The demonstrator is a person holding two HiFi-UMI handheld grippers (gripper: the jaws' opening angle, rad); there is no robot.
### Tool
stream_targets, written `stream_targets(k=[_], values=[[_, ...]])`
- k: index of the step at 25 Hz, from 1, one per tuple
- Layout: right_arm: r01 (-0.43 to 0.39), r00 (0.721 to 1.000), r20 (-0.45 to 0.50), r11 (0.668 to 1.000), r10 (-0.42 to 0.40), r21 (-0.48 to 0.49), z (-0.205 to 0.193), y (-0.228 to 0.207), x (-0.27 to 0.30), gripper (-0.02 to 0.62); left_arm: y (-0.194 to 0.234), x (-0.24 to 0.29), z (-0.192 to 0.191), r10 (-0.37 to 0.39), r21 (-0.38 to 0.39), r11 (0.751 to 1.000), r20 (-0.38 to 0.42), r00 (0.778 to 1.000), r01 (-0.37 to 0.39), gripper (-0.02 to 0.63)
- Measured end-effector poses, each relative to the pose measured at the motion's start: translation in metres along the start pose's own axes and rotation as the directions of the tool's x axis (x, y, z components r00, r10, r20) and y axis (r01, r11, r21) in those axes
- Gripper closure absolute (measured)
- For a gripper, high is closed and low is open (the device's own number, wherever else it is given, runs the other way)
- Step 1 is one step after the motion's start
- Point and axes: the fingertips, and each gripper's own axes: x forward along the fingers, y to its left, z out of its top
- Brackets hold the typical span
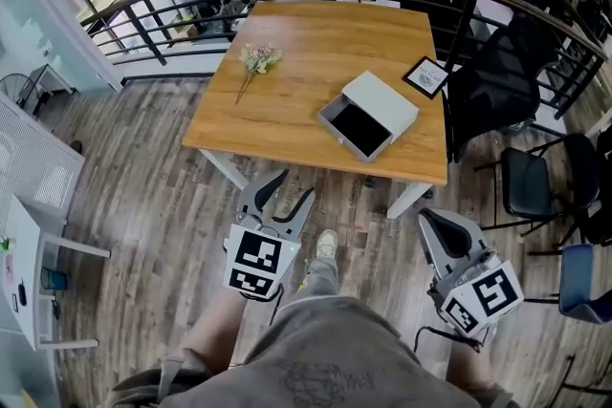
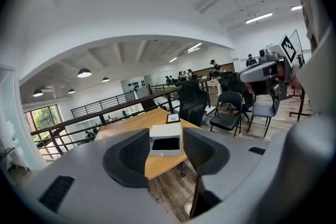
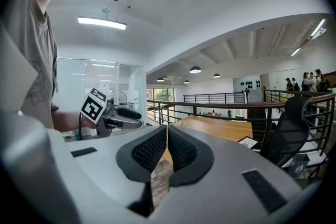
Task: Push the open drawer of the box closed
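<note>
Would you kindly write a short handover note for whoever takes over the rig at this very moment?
Left gripper: open, empty, in the air short of the table, aimed toward the box.
Right gripper: shut, empty, also short of the table.
Box: on the table near its front right corner in the head view. Its drawer is pulled out toward the near edge.
Done: nothing yet; the drawer is untouched.
Left to do: step closer, set a gripper against the drawer front, and probably push straight in until it sits flush.
</note>
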Motion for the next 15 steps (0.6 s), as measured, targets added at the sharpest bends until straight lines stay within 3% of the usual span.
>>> stream_targets(k=[9,15], values=[[0.041,0.991,-0.124,0.999,-0.043,-0.014,-0.014,-0.058,0.080,0.560,0.030,0.100,-0.031,-0.068,-0.046,0.997,-0.085,0.994,0.064,0.394],[0.058,0.978,-0.200,0.998,-0.054,0.015,-0.029,-0.092,0.132,0.560,0.039,0.172,-0.084,-0.152,-0.050,0.988,-0.235,0.960,0.144,0.394]])
